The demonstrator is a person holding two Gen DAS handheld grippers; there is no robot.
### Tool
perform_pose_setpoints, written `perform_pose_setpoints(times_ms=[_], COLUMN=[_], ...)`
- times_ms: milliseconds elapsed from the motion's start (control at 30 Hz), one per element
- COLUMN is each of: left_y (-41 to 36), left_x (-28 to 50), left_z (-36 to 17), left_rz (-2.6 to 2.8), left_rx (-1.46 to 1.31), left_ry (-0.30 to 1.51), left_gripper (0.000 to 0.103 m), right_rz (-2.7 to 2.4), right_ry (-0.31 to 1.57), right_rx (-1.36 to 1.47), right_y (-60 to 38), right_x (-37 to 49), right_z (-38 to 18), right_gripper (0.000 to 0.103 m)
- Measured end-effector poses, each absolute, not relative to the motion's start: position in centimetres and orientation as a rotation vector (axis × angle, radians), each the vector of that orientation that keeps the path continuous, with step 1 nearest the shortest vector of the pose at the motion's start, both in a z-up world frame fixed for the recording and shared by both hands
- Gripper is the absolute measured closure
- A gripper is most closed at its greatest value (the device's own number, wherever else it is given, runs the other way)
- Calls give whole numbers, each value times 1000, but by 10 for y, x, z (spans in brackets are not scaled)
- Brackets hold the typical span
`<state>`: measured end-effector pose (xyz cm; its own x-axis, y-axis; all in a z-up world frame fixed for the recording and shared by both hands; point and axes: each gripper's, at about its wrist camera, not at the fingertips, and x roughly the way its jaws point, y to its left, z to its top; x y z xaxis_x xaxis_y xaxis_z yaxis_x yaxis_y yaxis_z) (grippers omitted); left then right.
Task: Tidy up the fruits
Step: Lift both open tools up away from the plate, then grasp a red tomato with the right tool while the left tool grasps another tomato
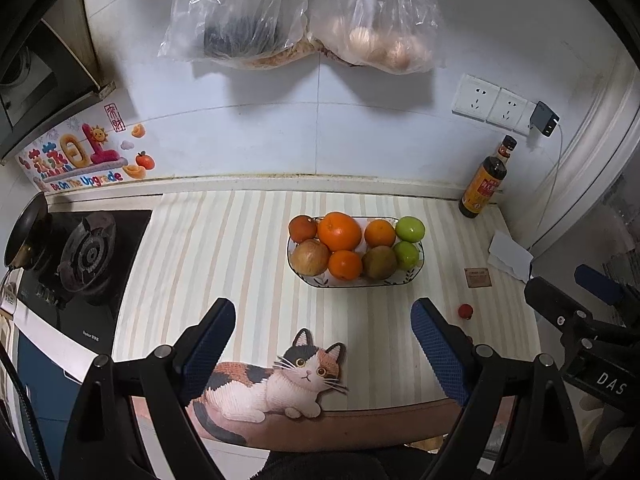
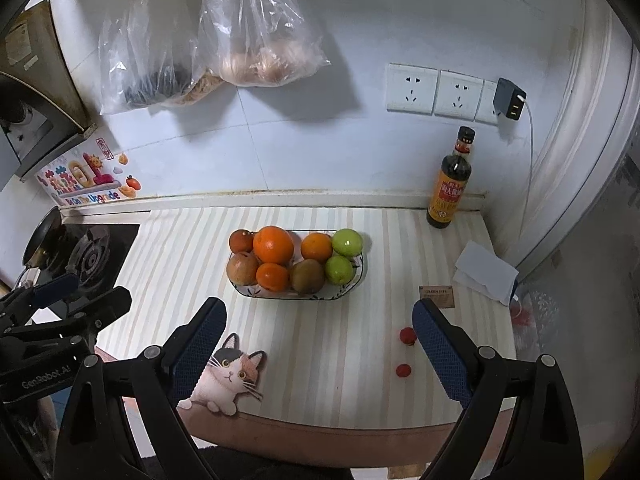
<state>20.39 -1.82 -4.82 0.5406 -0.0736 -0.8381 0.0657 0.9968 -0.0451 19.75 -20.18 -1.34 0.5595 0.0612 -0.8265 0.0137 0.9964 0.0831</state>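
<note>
Fruits [image 1: 354, 250] lie well beyond each wide-spread, empty gripper [image 1: 322, 338].

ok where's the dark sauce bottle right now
The sauce bottle stands upright at the counter's back right corner, against the wall below the sockets, right of the fruit bowl.

From my feed: counter mat [image 1: 248, 240] looked like matt striped vinyl, smooth. Bowl [image 1: 320, 280] read as glazed ceramic, glossy rim. Big orange [image 1: 339, 230] had a shiny, pebbled peel; green fruits [image 1: 409, 229] were smooth and glossy; brown fruits [image 1: 310, 257] were dull and rough. Far right, sauce bottle [image 2: 449, 182] was dark glossy glass with a paper label. Hanging bags [image 1: 240, 12] were thin, crinkled clear plastic. Left gripper [image 1: 323, 334] and right gripper [image 2: 320, 334] had matt black plastic arms, with finger pads [image 1: 434, 344] of blue textured rubber. Stove burner [image 1: 90, 254] looked like rough cast metal on glossy black glass. Wall sockets [image 2: 412, 88] were smooth white plastic.
</note>
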Motion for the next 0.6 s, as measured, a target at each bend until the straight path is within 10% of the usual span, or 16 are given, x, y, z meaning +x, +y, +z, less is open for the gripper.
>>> perform_pose_setpoints(times_ms=[600], left_y=[-71], left_x=[270], left_z=[-118], left_rz=[-71], left_rx=[89], left_ry=[1062], left_gripper=[0], right_rz=[-124], right_ry=[1098], right_rx=[326], right_y=[-308], right_x=[239], right_z=[-105], right_gripper=[7])
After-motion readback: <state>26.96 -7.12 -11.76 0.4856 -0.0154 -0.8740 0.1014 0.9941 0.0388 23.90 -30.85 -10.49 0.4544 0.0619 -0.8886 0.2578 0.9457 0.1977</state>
